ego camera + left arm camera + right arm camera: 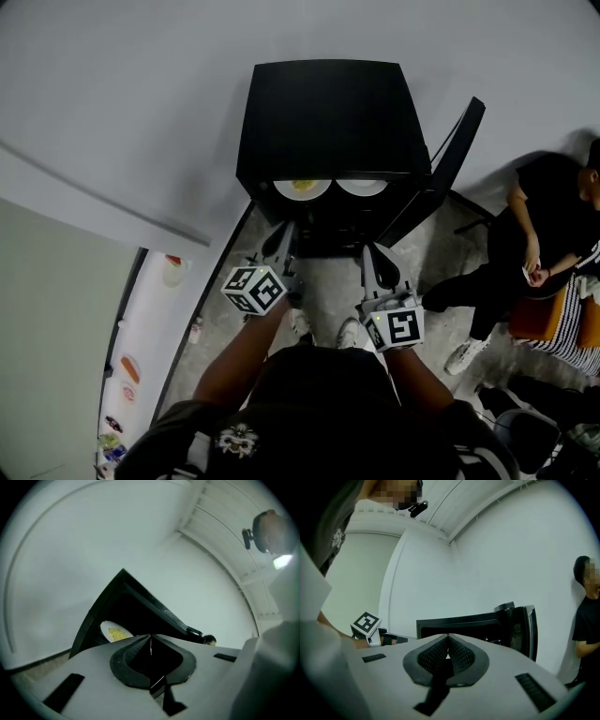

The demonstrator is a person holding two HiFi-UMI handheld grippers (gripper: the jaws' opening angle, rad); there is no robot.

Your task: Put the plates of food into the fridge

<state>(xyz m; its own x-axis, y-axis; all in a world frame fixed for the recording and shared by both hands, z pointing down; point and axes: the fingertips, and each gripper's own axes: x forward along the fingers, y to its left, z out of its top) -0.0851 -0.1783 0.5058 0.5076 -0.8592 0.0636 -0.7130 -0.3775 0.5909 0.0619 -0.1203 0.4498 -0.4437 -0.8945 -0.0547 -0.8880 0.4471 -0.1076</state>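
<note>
A black mini fridge (328, 122) stands on the floor against the wall with its door (450, 164) swung open to the right. Inside, on a shelf, sit two white plates: one with yellow food (302, 187) on the left and a second plate (362, 187) beside it. My left gripper (284, 234) and right gripper (370, 251) hover level in front of the opening, both shut and holding nothing. The left gripper view shows its shut tips (150, 637) below the food plate (115, 632). In the right gripper view its shut tips (448, 639) point at the fridge (464, 623).
A person in black (553, 234) sits on the floor to the right of the fridge door, beside an orange seat (548, 319). A white counter (155, 319) with small items runs along the lower left. My own feet (352, 330) stand before the fridge.
</note>
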